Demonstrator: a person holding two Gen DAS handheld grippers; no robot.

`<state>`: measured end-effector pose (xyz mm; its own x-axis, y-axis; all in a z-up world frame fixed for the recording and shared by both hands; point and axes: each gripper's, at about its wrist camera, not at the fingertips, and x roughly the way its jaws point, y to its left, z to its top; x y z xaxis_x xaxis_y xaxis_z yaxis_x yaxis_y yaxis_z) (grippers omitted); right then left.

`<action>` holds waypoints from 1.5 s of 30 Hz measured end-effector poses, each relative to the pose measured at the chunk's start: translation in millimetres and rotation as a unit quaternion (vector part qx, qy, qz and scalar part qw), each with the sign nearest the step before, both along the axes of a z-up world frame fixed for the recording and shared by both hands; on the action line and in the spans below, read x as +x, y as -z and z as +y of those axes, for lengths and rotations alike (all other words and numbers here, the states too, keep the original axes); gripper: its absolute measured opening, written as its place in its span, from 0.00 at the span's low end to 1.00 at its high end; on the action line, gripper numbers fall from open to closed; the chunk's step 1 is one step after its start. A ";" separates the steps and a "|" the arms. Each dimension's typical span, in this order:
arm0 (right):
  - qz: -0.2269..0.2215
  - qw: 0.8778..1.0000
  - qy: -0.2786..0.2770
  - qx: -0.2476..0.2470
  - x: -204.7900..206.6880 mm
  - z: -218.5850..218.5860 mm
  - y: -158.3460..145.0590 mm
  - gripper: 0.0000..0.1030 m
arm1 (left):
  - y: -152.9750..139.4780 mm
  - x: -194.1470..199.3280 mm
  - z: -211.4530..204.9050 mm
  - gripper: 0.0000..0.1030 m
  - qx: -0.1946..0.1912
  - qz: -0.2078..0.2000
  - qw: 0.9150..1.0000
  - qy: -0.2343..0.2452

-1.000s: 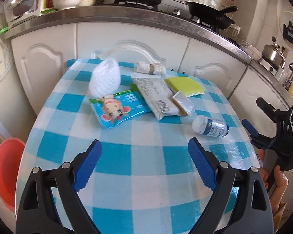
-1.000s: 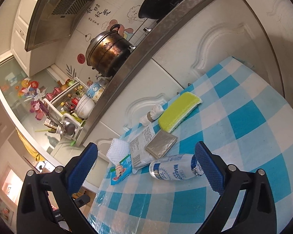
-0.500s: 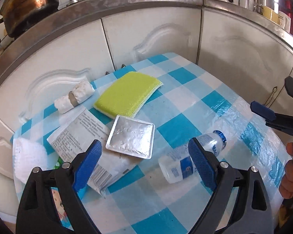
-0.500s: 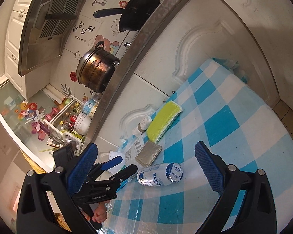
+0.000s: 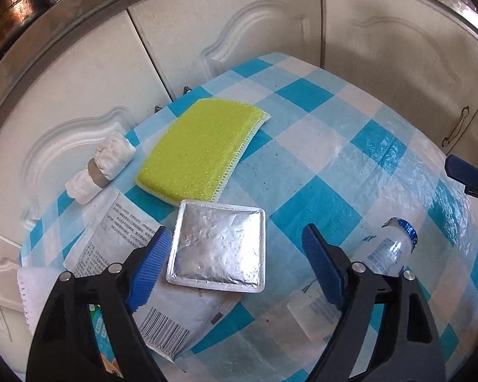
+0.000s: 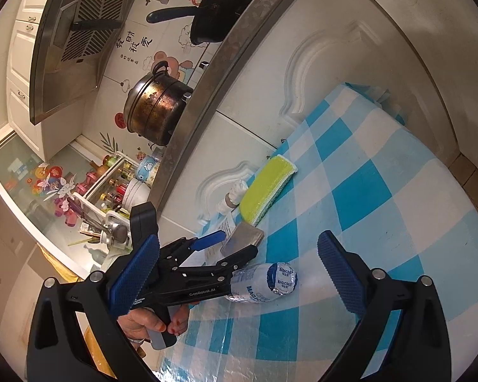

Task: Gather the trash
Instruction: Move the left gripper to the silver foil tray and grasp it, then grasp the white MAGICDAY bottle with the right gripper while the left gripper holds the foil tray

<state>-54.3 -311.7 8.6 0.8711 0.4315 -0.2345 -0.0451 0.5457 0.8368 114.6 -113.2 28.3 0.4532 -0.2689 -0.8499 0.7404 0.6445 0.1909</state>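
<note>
Nothing is collected yet: the left gripper (image 5: 235, 254) jaws, closing, straddle the foil packet (image 5: 218, 248) at lower centre; the right gripper (image 6: 239, 273) jaws are held wide and empty.

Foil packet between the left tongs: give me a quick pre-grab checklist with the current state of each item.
1. Foil packet sits between the pads of the left tongs: ok.
2. Left jaws are closing, pads not yet pressing on the packet: ok, grip not made.
3. Packet lies partly on the white printed sachet, so both may lift together: not ok.
4. Yellow sponge lies just beyond the packet's far edge, outside the jaws: ok.
5. Bottle lies beside the left tongs' right finger; touching or not: cannot tell.
6. Right tongs open, holding nothing, clear of the packet: ok.
7. Bin for the drop in view: not ok.
</note>
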 end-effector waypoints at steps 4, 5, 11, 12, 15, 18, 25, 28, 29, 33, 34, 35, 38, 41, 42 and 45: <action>0.003 1.000 -0.003 -0.002 0.2 0.9 0.3 0.96 | 4.4 0.9 -1.3 0.77 -0.001 -0.002 1.000 -0.003; 0.003 1.000 -0.003 -0.005 0.3 1.5 0.1 0.96 | 4.7 1.4 -0.8 0.76 -0.005 0.001 1.000 -0.004; 0.018 0.999 -0.013 -0.038 3.5 14.2 -2.2 0.96 | 4.3 -0.3 2.2 0.73 -0.023 -0.003 1.000 -0.004; 0.020 0.999 -0.015 -0.046 4.3 17.5 -3.0 0.96 | 4.2 0.7 3.1 0.73 -0.025 -0.003 1.000 -0.004; 0.024 0.997 -0.020 -0.077 5.6 26.9 -6.1 0.96 | 5.3 2.5 4.9 0.76 -0.028 0.004 1.000 -0.003; 0.024 0.994 -0.025 -0.101 6.6 35.3 -9.6 0.96 | 6.5 3.9 6.3 0.78 -0.034 0.011 0.999 -0.003; 0.031 0.991 -0.036 -0.124 10.7 45.7 -8.8 0.96 | 10.8 3.9 10.8 0.74 -0.062 0.034 0.997 -0.014; 0.033 0.991 -0.037 -0.128 11.5 46.8 -7.7 0.96 | 10.1 1.0 12.2 0.59 -0.076 0.039 0.996 -0.016; 0.034 0.990 -0.038 -0.128 12.0 46.9 -7.0 0.96 | 10.0 1.0 12.8 0.56 -0.080 0.039 0.996 -0.019; 0.038 0.990 -0.039 -0.129 13.2 47.8 -5.1 0.96 | 10.1 0.8 14.9 0.53 -0.090 0.037 0.995 -0.031; 0.039 0.990 -0.039 -0.130 13.2 48.3 -5.3 0.96 | 9.9 0.4 15.5 0.52 -0.092 0.035 0.995 -0.032; 0.039 0.990 -0.040 -0.132 13.5 48.7 -5.6 0.96 | 9.8 0.2 15.9 0.52 -0.093 0.034 0.995 -0.034; 0.038 0.988 -0.040 -0.146 13.5 51.8 -7.4 0.96 | 8.4 -1.6 18.4 0.48 -0.093 0.029 0.994 -0.043; 0.044 0.985 -0.043 -0.163 15.8 57.4 -7.9 0.96 | 4.6 -1.4 24.1 0.40 -0.101 0.027 0.993 -0.062; 0.045 0.984 -0.045 -0.169 17.0 59.5 -8.0 0.96 | 3.9 -1.0 26.6 0.38 -0.105 0.029 0.992 -0.068; 0.055 0.979 -0.052 -0.192 21.3 68.6 -8.1 0.96 | 1.5 -3.6 35.0 0.33 -0.113 0.026 0.990 -0.083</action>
